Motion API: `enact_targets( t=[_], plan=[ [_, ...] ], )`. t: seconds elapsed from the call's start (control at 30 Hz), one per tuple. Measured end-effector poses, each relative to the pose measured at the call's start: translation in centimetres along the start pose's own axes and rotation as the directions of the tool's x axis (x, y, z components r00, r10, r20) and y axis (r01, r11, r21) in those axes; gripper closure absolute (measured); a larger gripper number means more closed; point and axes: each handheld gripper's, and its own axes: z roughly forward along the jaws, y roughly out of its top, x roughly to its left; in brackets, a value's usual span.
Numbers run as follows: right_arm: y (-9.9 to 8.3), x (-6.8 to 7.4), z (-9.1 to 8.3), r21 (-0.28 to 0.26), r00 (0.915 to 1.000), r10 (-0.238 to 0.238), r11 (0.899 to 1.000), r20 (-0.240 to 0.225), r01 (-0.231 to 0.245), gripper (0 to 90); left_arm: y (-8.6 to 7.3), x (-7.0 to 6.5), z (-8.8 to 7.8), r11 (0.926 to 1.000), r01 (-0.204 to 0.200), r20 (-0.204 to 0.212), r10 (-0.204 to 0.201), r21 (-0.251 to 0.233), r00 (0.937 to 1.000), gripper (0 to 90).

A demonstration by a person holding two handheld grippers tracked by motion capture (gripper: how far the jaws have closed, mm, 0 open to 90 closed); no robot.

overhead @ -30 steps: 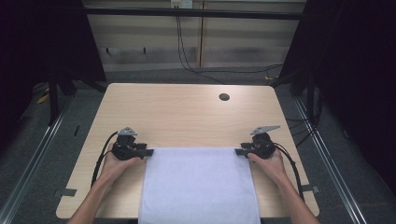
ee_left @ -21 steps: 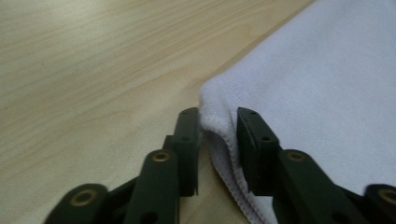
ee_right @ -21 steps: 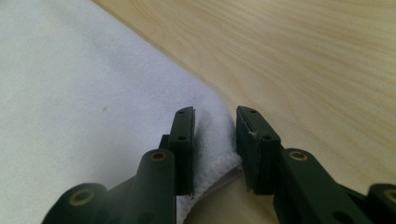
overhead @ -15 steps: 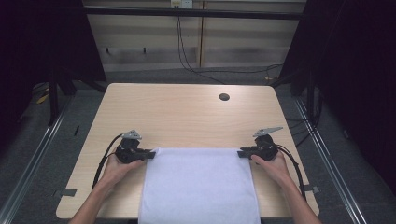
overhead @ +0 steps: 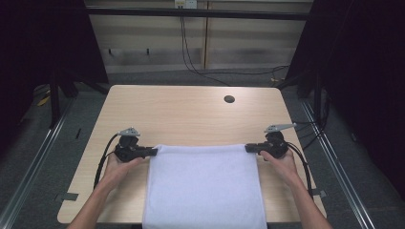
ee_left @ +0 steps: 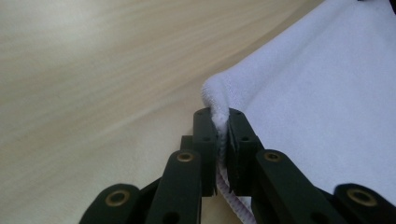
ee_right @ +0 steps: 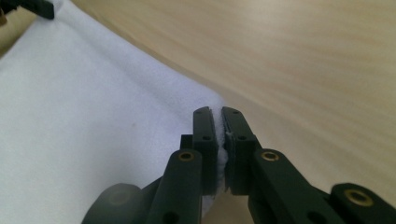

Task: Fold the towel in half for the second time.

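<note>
- The towel (overhead: 205, 186) lies flat on the counter (overhead: 186, 114), near edge hanging over.
- Left gripper (overhead: 152, 152) fingers have just closed, pinching its far-left corner.
- Right gripper (overhead: 249, 148) fingers, likewise, pinch the far-right corner.

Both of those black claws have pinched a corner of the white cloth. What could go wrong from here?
The left gripper and right gripper, jaws just closed, each hold only a thin bit of the towel's edge, so a corner might slip free when lifted. The towel's near end hangs over the table edge, so its weight could drag it off. Uneven pulling could skew any fold.
</note>
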Motion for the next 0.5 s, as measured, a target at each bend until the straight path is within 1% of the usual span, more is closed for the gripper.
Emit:
enact_targets(
  t=[0.03, 0.07, 0.1, 0.13, 0.2, 0.23, 0.27, 0.3, 0.33, 0.37, 0.43, 0.47, 0.5],
  plan=[
    [0.5, -0.1, -0.3, -0.023, 1.0000, -0.001, 1.000, 0.001, 0.001, 85.4, 0.2, 0.1, -0.1, 0.9999, 0.003, 0.002, -0.003, -0.016, 1.0000, 84.2],
    [0.8, -0.1, -0.4, -0.032, 1.0000, -0.006, 0.999, 0.004, 0.006, 85.4, 0.4, 0.2, -0.2, 0.9995, 0.017, 0.001, -0.017, -0.026, 0.9999, 84.2],
    [1.2, -0.2, -0.5, -0.047, 1.0000, 0.003, 0.999, 0.003, -0.003, 85.5, 0.7, 0.4, -0.2, 0.9994, 0.018, -0.006, -0.018, -0.029, 0.9998, 84.2],
    [1.7, -0.4, -0.6, -0.063, 1.0000, 0.000, 0.998, 0.005, 0.000, 85.5, 1.0, 0.5, -0.2, 0.9994, 0.016, -0.015, -0.016, -0.030, 0.9997, 84.2],
    [2.4, -0.7, -0.5, -0.073, 1.0000, -0.002, 0.997, 0.009, 0.003, 85.5, 1.6, 0.8, -0.3, 0.9988, 0.016, -0.027, -0.018, -0.045, 0.9995, 84.1],
    [2.9, -0.8, -0.4, -0.078, 0.9998, -0.012, 0.997, 0.017, 0.013, 85.6, 1.9, 0.8, -0.4, 0.9984, 0.019, -0.030, -0.020, -0.054, 0.9994, 84.1],
    [3.2, -0.8, -0.5, -0.078, 0.9997, -0.012, 0.997, 0.023, 0.014, 85.6, 2.3, 0.9, -0.5, 0.9972, 0.022, -0.037, -0.025, -0.072, 0.9990, 84.1],
    [3.2, -0.8, -0.5, -0.078, 0.9997, -0.012, 0.997, 0.023, 0.014, 85.6, 2.3, 0.9, -0.5, 0.9972, 0.022, -0.037, -0.025, -0.072, 0.9990, 84.2],
    [3.7, -0.9, -0.5, -0.085, 0.9993, -0.015, 0.996, 0.034, 0.018, 85.7, 2.7, 1.0, -0.7, 0.9960, 0.022, -0.039, -0.026, -0.086, 0.9989, 84.2],
    [4.6, -1.0, -0.8, -0.106, 0.9984, -0.018, 0.994, 0.053, 0.023, 85.9, 3.5, 1.2, -1.0, 0.9933, 0.024, -0.045, -0.030, -0.113, 0.9985, 84.2],
    [5.5, -1.0, -1.2, -0.124, 0.9977, -0.018, 0.992, 0.065, 0.026, 86.0, 4.2, 1.3, -1.4, 0.9899, 0.023, -0.055, -0.031, -0.140, 0.9980, 84.2],
    [5.8, -1.1, -1.4, -0.131, 0.9975, -0.020, 0.991, 0.068, 0.029, 86.1, 4.7, 1.3, -1.7, 0.9870, 0.022, -0.053, -0.031, -0.159, 0.9981, 84.2],
    [6.3, -1.1, -1.6, -0.140, 0.9971, -0.021, 0.990, 0.073, 0.031, 86.2, 5.3, 1.3, -2.1, 0.9841, 0.016, -0.059, -0.027, -0.177, 0.9979, 84.2]
  ],
)
